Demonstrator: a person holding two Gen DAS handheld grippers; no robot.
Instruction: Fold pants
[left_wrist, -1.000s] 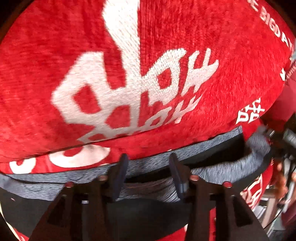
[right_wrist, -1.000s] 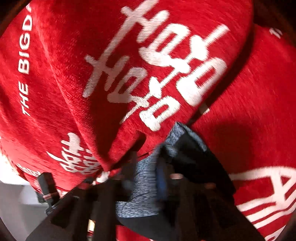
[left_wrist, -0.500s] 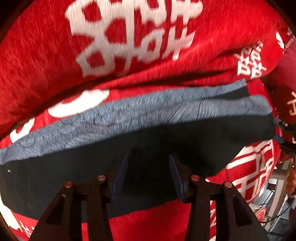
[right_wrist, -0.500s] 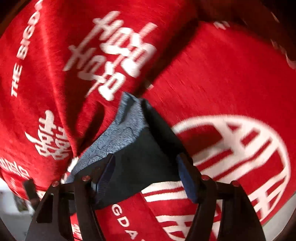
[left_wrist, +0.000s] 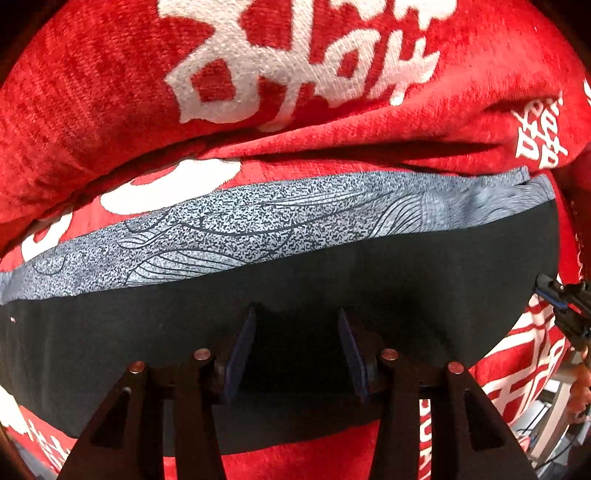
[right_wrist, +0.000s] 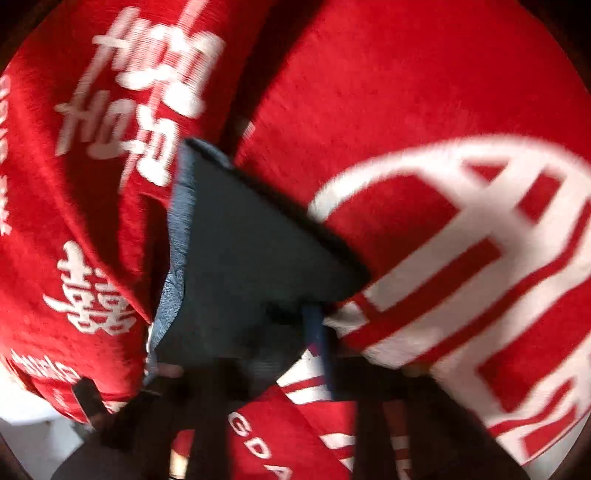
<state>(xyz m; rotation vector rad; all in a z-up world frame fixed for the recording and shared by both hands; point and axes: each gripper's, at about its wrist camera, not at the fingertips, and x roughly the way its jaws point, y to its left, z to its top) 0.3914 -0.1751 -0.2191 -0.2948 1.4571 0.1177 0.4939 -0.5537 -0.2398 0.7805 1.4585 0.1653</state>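
The pants (left_wrist: 295, 295) are now laid flat across frame centre; the left gripper (left_wrist: 295, 350) is held half-open above them, empty; the right gripper (right_wrist: 314, 332) is snapped closed at their corner.

It looks like a home, probably a bedroom or living room: a plush red blanket (left_wrist: 110, 96) woven with large white double-happiness characters and lettering fills both views, rumpled into soft folds. At the right edge a metal frame (left_wrist: 554, 417) and pale floor show; little else tells more.
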